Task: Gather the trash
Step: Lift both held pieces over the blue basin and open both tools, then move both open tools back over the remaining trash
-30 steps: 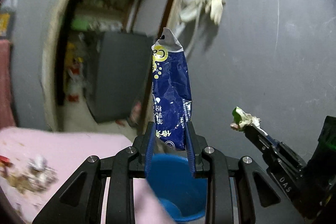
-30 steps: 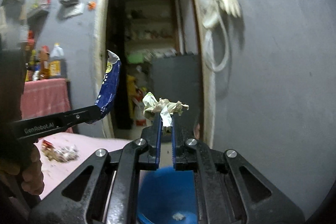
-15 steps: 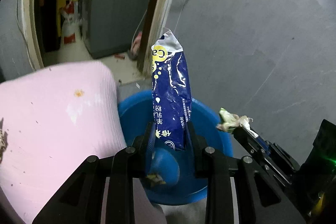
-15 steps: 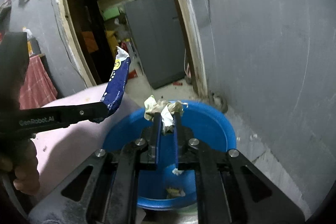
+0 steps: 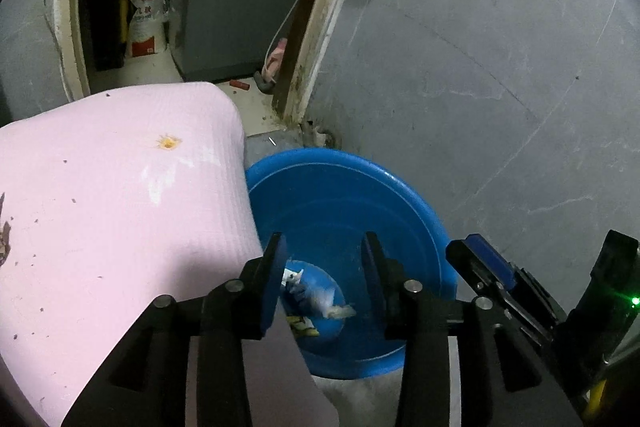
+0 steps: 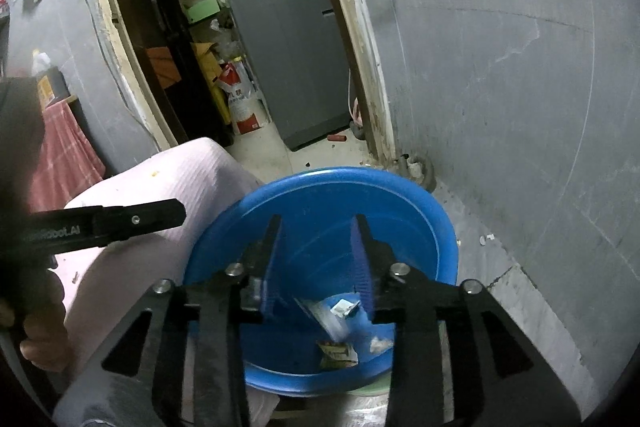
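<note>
While the grey wall [image 5: 500, 67] and the pink-covered table [image 5: 100, 207] frame the scene, the blue basin [image 6: 400, 195] sits on the floor just beside the table's corner, below both tools. Over it the left gripper [image 5: 322, 247] and the right gripper [image 6: 316, 227] have just been opening, and each now has its jaws spread with nothing between the pads. At the bottom of the basin lie the blue wrapper [image 5: 308, 293], a crumpled white scrap [image 5: 340, 311] touching it, and a small yellow packet [image 6: 337, 351].
</note>
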Demonstrator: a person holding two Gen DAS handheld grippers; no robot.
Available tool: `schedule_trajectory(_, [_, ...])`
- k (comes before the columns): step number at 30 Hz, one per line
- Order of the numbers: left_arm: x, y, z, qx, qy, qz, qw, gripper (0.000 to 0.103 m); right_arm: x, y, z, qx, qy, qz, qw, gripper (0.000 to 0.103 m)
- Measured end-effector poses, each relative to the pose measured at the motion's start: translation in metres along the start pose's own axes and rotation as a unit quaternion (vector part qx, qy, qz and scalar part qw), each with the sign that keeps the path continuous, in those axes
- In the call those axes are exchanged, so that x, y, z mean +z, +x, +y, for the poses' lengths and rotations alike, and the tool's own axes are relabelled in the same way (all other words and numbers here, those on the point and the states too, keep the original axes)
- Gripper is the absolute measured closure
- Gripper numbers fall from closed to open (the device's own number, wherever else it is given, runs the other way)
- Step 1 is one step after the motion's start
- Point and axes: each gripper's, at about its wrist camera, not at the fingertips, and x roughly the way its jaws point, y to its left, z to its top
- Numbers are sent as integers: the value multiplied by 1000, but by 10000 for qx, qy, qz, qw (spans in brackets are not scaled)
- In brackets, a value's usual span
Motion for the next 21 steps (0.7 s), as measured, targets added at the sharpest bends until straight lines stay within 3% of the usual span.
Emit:
schedule_trajectory(4, [2,-26,8,-14,-42,-368,9993,65,7,-13,9,25,-73,-245,9997,57])
schedule_trajectory(11, [0,-100,32,109,-152,-1404,9899,38,27,-56,44,175,-396,-1006,9940,28])
schedule_trajectory(14, [-1,-137,48,266,-210,-1842,9823,17,35,-75,68,285,-604,-1360,9885,17])
schedule_trajectory(18, [-10,-186,69,550,-284,-2422,9682,7,40,-97,104,515,-862,-1800,9785,1])
schedule_trajectory(21, [-20,-222,89,843,-364,-2805,9554,2,40,-111,134,761,-1038,-2108,9690,0])
